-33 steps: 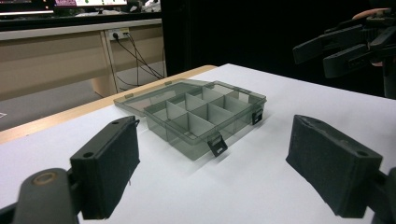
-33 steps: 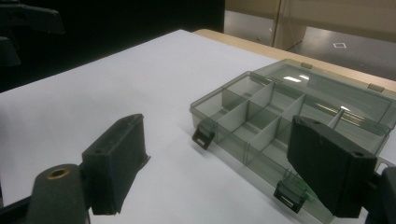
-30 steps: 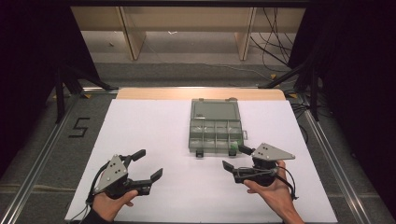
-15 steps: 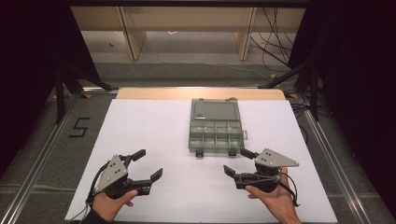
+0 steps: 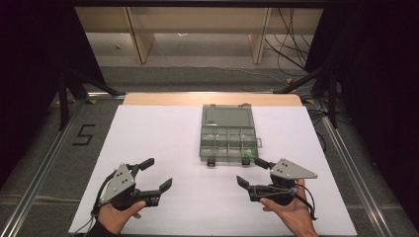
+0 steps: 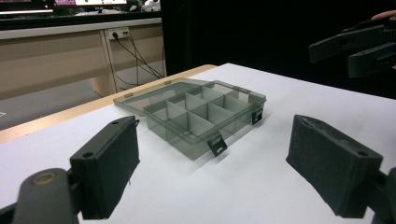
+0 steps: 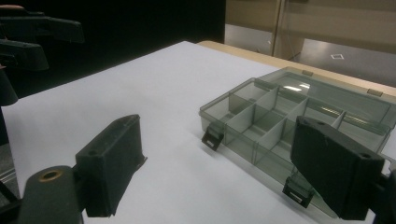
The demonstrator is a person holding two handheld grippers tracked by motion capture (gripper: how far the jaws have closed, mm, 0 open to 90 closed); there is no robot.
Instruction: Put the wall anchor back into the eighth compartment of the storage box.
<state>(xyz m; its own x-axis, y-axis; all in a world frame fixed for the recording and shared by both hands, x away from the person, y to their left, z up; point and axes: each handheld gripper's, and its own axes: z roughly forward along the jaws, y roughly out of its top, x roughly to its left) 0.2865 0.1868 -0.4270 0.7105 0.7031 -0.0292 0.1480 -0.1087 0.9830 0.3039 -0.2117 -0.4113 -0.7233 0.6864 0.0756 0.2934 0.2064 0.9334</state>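
Because the compartment box (image 5: 228,138) is thin translucent plastic lying open and apparently empty, it is likely handling light, rigid and slick, so its front wall by the latches (image 6: 217,144) is offering the surest hold. It is sitting on the desk (image 5: 163,143) just ahead of the right gripper (image 5: 251,174) and farther ahead, to the right, of the left gripper (image 5: 157,174), both gaping wide and holding nothing.

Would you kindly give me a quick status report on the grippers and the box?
Left gripper open, empty, near table edge. Right gripper open, empty, just short of the organizer box. Box lid open flat, latches down. Nothing between grippers and box.
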